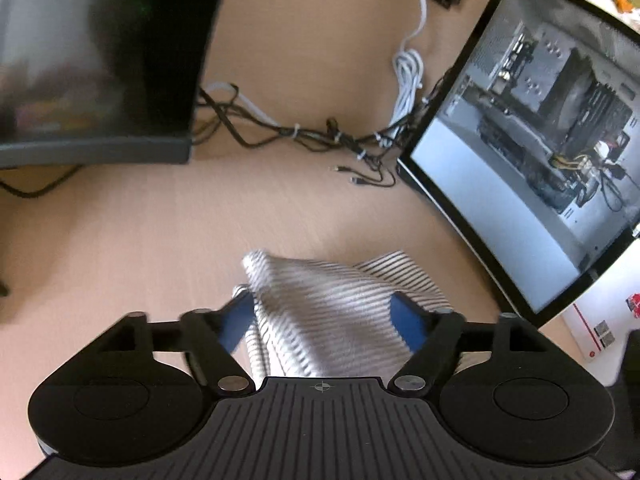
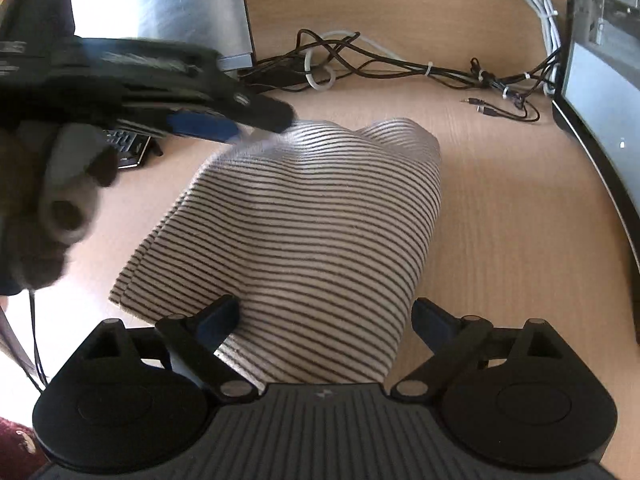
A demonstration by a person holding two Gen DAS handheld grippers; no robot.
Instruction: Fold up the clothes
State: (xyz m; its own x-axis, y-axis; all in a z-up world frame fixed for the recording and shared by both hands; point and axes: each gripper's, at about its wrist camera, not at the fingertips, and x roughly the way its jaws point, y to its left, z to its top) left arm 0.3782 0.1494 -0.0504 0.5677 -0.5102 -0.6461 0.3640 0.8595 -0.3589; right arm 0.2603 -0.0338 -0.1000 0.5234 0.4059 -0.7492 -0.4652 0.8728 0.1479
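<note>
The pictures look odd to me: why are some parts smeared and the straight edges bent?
Left wrist view: the striped cloth and the dark monitor are smeared by motion, and the fisheye lens bows the computer case. Right wrist view: the left gripper is a blurred streak, the cloth's stripes are sharp, and glare washes out the silver panel.

A light wooden desk (image 1: 132,232) carries a tangle of black cables (image 1: 304,136) between two monitors (image 1: 532,148).
</note>
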